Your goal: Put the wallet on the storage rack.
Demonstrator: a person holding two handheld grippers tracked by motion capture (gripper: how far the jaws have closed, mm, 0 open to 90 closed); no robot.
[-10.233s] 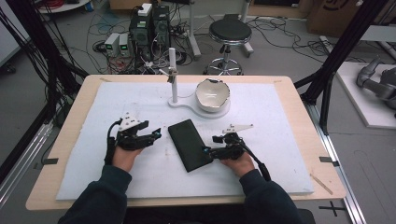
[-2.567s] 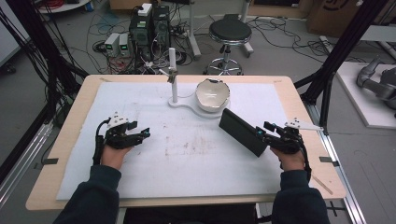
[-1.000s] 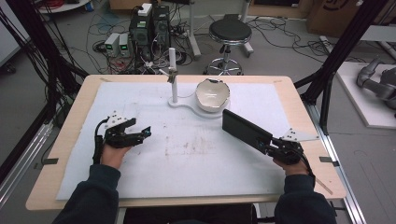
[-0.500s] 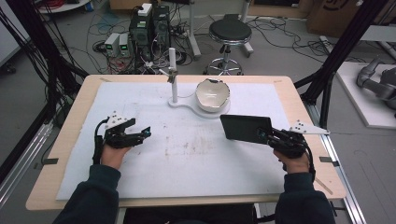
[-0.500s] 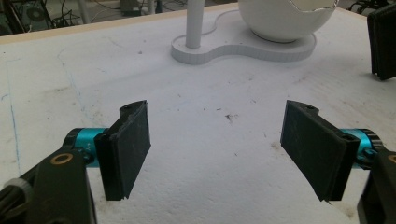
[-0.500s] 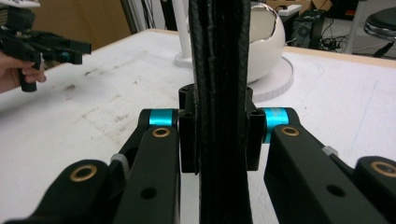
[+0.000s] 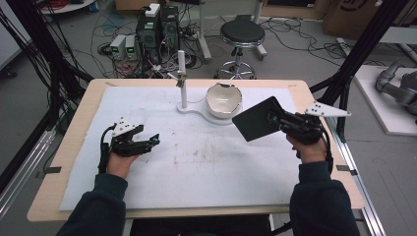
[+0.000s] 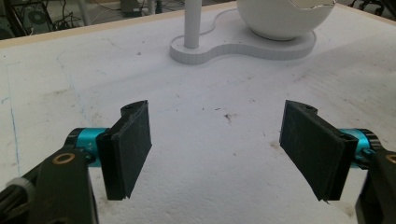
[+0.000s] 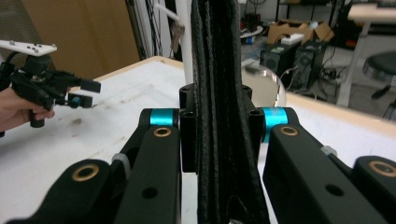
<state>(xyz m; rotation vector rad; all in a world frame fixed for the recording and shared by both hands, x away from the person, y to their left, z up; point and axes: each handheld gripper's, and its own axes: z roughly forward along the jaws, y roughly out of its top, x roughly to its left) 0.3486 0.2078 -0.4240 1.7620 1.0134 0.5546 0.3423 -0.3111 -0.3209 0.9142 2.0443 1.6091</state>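
Observation:
A flat black case (image 7: 257, 118), like a folded wallet or tablet cover, hangs in the air over the right side of the white mat. My right gripper (image 7: 281, 119) is shut on its right edge. Seen edge-on in the right gripper view, the black case (image 9: 219, 93) stands upright, pinched between both pads of the right gripper (image 9: 219, 123). My left gripper (image 7: 152, 140) rests on the mat at the left, jaws wide apart. In the left gripper view nothing but bare mat lies between the fingers of the left gripper (image 8: 224, 147).
A white bowl (image 7: 223, 100) sits on a white base with an upright post (image 7: 182, 81) at the back middle of the mat (image 7: 196, 157). The bowl (image 8: 280, 14) and post (image 8: 192, 21) lie ahead of the left gripper. Black frame struts flank the table.
The right hand has lifted the black case off the mat and swung it from a slanted lie to a raised, tilted hold. The left hand has stayed put.

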